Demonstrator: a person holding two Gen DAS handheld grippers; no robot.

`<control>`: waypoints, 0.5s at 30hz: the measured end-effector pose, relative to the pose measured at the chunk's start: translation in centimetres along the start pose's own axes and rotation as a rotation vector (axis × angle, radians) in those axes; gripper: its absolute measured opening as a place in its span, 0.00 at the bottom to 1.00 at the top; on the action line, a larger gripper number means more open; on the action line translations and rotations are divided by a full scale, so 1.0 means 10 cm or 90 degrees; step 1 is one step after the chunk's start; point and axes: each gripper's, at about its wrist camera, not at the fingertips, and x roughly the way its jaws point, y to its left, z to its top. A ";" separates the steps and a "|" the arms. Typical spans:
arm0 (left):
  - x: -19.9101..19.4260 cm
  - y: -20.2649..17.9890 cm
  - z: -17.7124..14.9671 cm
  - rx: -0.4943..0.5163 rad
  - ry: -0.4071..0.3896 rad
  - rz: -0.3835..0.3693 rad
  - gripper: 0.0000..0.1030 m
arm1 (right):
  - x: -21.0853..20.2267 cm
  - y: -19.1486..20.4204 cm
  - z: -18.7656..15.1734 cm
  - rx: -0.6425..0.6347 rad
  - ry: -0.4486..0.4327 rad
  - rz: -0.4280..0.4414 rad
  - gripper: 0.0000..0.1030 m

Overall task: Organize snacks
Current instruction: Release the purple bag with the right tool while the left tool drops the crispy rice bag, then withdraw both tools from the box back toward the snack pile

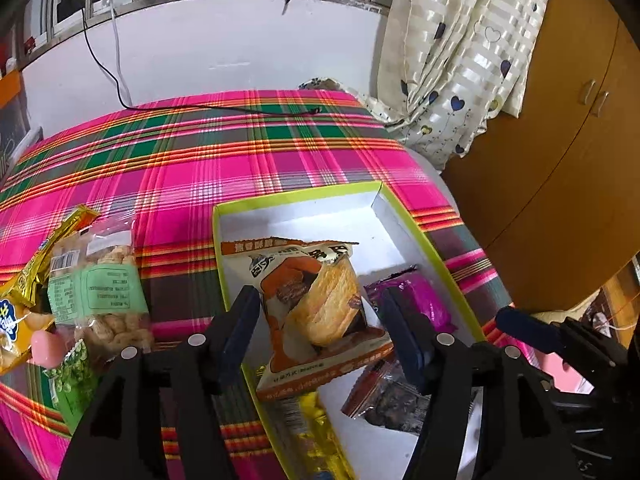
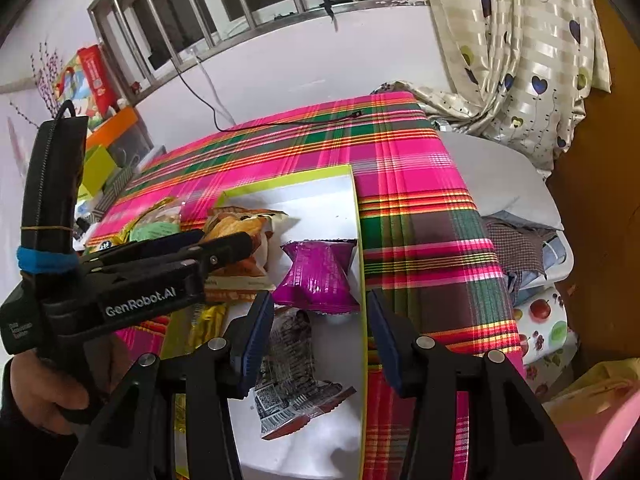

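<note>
Hidden or unclear: the near end of the box (image 1: 298, 196) is running out of both views, and the gold packet (image 1: 316, 416) at its near left corner is lying partly under the orange pastry packet (image 1: 316, 300); the print on the packets is too blurred to read.
Left gripper (image 1: 320, 320): it is hanging over the box with its claw spread wide, the pastry packet lying between the two fingers; whether either pad is touching the packet cannot be told.
Left hand (image 2: 44, 388): it is gripping the handle of the left tool, seen from the right wrist view, where the tool is reaching in level over the box's left side.
Right gripper (image 2: 318, 336): its fingers are standing apart and holding nothing, straddling the box's right wall above the dark printed packet (image 2: 296, 364).
Snacks in the box: the magenta packet (image 2: 320, 276) is lying just beside the right wall, the dark printed packet nearer the camera, the pastry packet to the left.
Snacks outside: a clear bag of puffs with a green label (image 1: 106, 296), a gold wrapper (image 1: 44, 260) and a green pea packet (image 1: 74, 376) are sitting together on the plaid cloth (image 1: 200, 160), left of the box.
Surroundings: a black cable (image 1: 104, 68) is trailing down the white wall onto the cloth; a heart-print curtain (image 1: 460, 60) is hanging beside a wooden cabinet (image 1: 560, 160).
</note>
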 end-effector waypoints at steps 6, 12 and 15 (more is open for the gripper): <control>-0.22 -0.01 -0.07 0.005 -0.018 0.008 0.62 | -0.09 0.09 -0.05 -0.004 -0.005 0.004 0.46; -0.49 0.00 -0.27 0.009 -0.027 0.012 0.62 | -0.23 0.24 -0.19 -0.010 -0.007 0.017 0.46; -0.64 0.04 -0.39 0.003 -0.030 0.026 0.62 | -0.30 0.33 -0.27 -0.015 -0.007 0.022 0.47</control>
